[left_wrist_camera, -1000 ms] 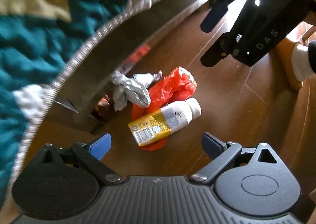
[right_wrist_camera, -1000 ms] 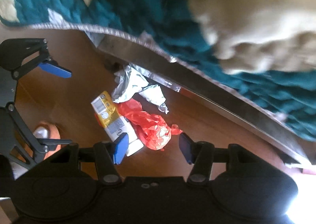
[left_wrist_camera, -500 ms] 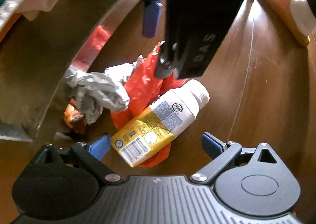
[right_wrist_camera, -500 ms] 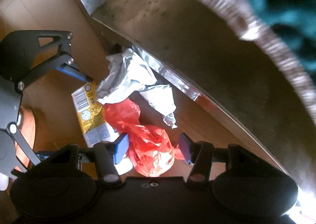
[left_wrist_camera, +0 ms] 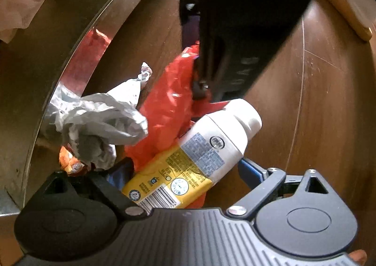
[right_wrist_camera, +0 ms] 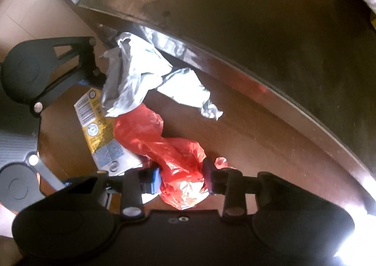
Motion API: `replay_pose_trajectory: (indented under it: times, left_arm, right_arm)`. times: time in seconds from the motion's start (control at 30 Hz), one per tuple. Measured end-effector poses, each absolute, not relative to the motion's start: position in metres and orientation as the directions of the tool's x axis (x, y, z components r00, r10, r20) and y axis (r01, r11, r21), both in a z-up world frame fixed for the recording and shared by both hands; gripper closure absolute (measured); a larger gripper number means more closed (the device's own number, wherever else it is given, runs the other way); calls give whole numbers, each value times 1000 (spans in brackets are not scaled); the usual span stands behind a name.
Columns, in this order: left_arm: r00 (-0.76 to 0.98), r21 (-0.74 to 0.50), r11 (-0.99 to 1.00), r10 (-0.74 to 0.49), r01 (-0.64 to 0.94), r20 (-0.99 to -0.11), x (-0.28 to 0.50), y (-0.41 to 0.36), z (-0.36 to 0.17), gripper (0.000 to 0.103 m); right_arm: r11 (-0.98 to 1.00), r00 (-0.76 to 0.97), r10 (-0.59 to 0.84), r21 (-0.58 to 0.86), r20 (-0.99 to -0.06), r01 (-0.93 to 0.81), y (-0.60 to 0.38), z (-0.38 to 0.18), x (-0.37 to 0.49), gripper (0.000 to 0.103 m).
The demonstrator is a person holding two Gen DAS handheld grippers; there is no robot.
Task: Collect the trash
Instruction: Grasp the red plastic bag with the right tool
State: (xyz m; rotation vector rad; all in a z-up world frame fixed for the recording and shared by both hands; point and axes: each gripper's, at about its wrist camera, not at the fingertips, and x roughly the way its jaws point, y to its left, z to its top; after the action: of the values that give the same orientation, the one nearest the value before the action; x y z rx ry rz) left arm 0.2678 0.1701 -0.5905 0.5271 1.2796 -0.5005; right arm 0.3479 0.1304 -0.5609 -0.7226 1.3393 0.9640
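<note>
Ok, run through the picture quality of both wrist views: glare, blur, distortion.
Left wrist view: the right gripper looms near the lens as a dark, blurred mass; the bottle label is sharp; fisheye bends the metal rail, which mirrors red. Right wrist view: blown-out glare in the bottom right corner; the red bag is clear between the closing jaws; the top is dim.

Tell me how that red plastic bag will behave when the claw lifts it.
The red plastic bag looks thin and crumpled, so it will likely hang limp and weigh little. The right claw is closing around its bunched end; the glossy film may slip.
</note>
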Motion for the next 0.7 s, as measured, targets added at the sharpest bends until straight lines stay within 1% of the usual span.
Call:
replay_pose_trajectory:
  times: [0.1,0.13,0.2,0.23,0.27,0.3,0.5,0.6,0.67,0.7]
  left_arm:
    - [220,104,770,-48,629,-974,270,165,-591,12]
    - [224,112,769,-41,630,-974,268,164,-590,14]
    - [225,115,769,-38,629,-974,262,161,-587,17]
    - [223,117,770,-33,627,-974,260,159,-586,24]
    - [222,121,768,-29,630,-975,258,157,-586,28]
    - [224,122,766,-30,632,-974,256,156,-585,29]
    - [233,90,786,-70,611,-970,246,147,-569,32]
    - [226,57,808,-96,586,-969,241,149,-560,39]
    - [215,29,824,-114,566,-970,235,150,-549,47]
    - [212,14,834,-124,552,-969,233,152,-544,47]
  right_arm:
    - [483,-28,153,99,-988,-870,129,-560,349,73]
    - [500,-24,150,97,-988,-861,130,-560,350,75]
    - [530,-14,138,86,-990,-844,130,-559,351,77]
    - [545,1,128,69,-992,-836,128,-557,350,78]
    - [559,18,124,55,-992,-827,126,-554,347,79]
    - [577,20,117,52,-993,-815,123,-552,346,80]
    - [687,36,89,35,-995,-726,90,-532,344,82]
    - [713,44,70,19,-997,-701,72,-513,344,83]
    - [729,50,58,8,-997,-684,62,-498,343,83]
    - [736,54,56,5,-997,-677,56,-489,341,83]
